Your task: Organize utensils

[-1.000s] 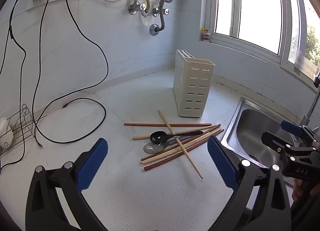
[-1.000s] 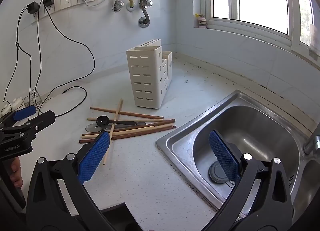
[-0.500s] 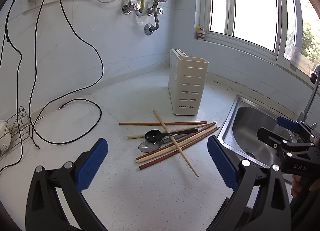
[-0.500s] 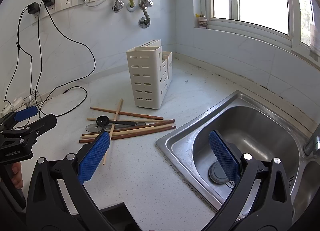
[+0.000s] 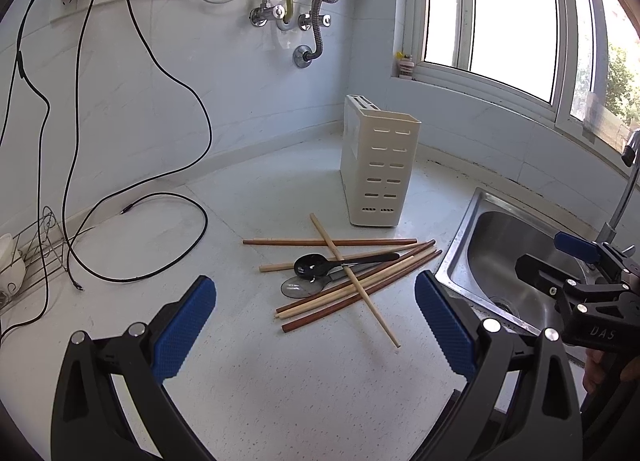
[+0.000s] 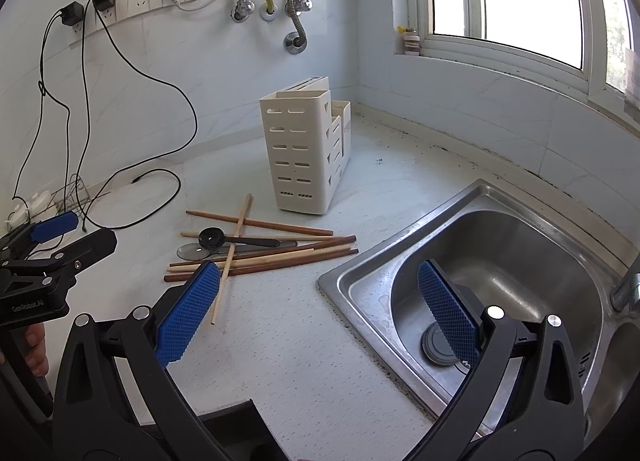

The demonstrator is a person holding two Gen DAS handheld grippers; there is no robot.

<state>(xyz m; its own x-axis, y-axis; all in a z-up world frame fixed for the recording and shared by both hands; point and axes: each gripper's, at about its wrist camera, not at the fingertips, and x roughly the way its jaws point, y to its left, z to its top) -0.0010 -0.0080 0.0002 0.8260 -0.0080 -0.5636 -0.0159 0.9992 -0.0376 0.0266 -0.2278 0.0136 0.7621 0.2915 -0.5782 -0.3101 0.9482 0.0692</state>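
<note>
right tongs (image 5: pixel 576 261) read "das", left tongs (image 6: pixel 56 237) "genrobot.ai", both gaping.

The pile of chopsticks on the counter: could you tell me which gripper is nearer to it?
Left. The left gripper faces the chopsticks head-on, open; the right gripper is open over the sink edge, the pile off its left finger.

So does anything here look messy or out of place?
Yes: the chopsticks and two spoons lie in a crisscrossed heap on the counter, beside the holder rather than in it. One pale chopstick lies across the rest.
</note>
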